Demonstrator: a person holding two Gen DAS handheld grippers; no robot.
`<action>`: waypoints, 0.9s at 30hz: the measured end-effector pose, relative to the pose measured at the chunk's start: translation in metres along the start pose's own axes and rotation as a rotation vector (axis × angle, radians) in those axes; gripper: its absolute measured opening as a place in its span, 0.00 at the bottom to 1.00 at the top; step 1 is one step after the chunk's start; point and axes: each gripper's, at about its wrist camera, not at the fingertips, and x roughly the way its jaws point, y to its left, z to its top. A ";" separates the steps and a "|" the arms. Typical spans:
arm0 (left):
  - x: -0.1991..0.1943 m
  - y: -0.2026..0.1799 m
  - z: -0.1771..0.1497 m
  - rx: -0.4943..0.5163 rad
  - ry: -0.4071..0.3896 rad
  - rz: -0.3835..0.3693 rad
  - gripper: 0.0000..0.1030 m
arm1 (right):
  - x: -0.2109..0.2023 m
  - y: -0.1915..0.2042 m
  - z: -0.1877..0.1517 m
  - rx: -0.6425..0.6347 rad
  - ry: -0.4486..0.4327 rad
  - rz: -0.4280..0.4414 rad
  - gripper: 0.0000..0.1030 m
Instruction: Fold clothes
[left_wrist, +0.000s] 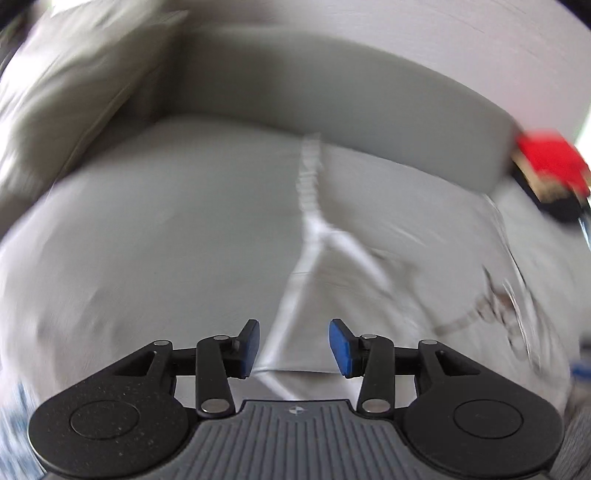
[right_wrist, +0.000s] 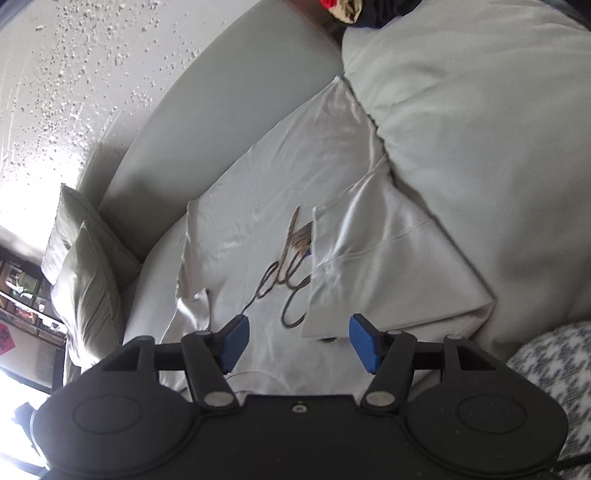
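A white shirt with dark cursive lettering (right_wrist: 288, 273) lies spread on a pale grey sofa seat (right_wrist: 155, 306), one side folded over the print (right_wrist: 369, 258). My right gripper (right_wrist: 299, 341) is open and empty, just above the shirt's near edge. In the blurred left wrist view the same white shirt (left_wrist: 369, 277) lies flat, with its lettering (left_wrist: 491, 306) at the right. My left gripper (left_wrist: 294, 347) is open and empty, just above a fold line of the shirt.
A sofa backrest (left_wrist: 332, 92) runs behind the shirt. Grey-green cushions (right_wrist: 85, 280) stand at the sofa's end, and a large pale cushion (right_wrist: 480, 129) lies beside the shirt. A red and black object (left_wrist: 550, 166) sits at the backrest's end. A houndstooth cloth (right_wrist: 554, 369) lies near right.
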 end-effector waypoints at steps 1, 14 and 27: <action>0.004 0.009 0.002 -0.057 0.015 -0.008 0.39 | -0.001 -0.003 0.001 0.007 -0.009 -0.005 0.52; 0.043 0.034 0.001 -0.307 0.172 -0.187 0.01 | -0.006 -0.019 0.004 0.021 -0.046 -0.041 0.48; 0.007 -0.038 0.009 0.061 -0.043 0.066 0.15 | -0.005 -0.022 0.017 -0.033 -0.085 -0.137 0.47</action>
